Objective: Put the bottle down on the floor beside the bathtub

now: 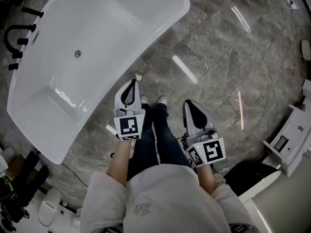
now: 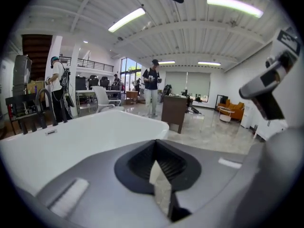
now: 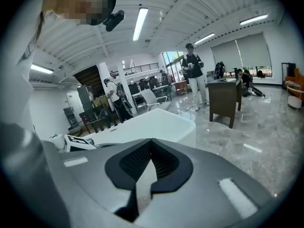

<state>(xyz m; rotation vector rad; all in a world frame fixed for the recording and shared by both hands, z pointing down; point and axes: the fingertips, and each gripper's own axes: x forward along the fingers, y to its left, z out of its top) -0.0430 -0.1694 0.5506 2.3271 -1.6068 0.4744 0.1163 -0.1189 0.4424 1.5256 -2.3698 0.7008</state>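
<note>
Right now, seeing bottle (image 1: 139,75) down on the grey marble floor (image 1: 218,57), just beside the white bathtub (image 1: 97,42), by the outer wall of its near long side. From above shows only as a small round pale top, too small to tell more. Not touched by either tool.

Holding left gripper (image 1: 131,84) w/ its tip just below the bottle in head view, apart from it. In left gripper view, reading the pads as pressed together at the tips, nothing between.

Holding right gripper (image 1: 188,105) further right, on the other side of the wearer's legs (image 1: 150,140) in dark jeans, well apart from tub & bottle. In right gripper view, reading the pads likewise together, empty.

Looking past both sets of jaws at the tub's white rim, then glossy floor, a dark desk (image 3: 223,96) & a person (image 3: 194,75) standing in a dark top.

At the tub's far-left end in head view, noting black tap fittings (image 1: 17,38); also a round drain (image 1: 77,54) in the basin's bottom.
</note>
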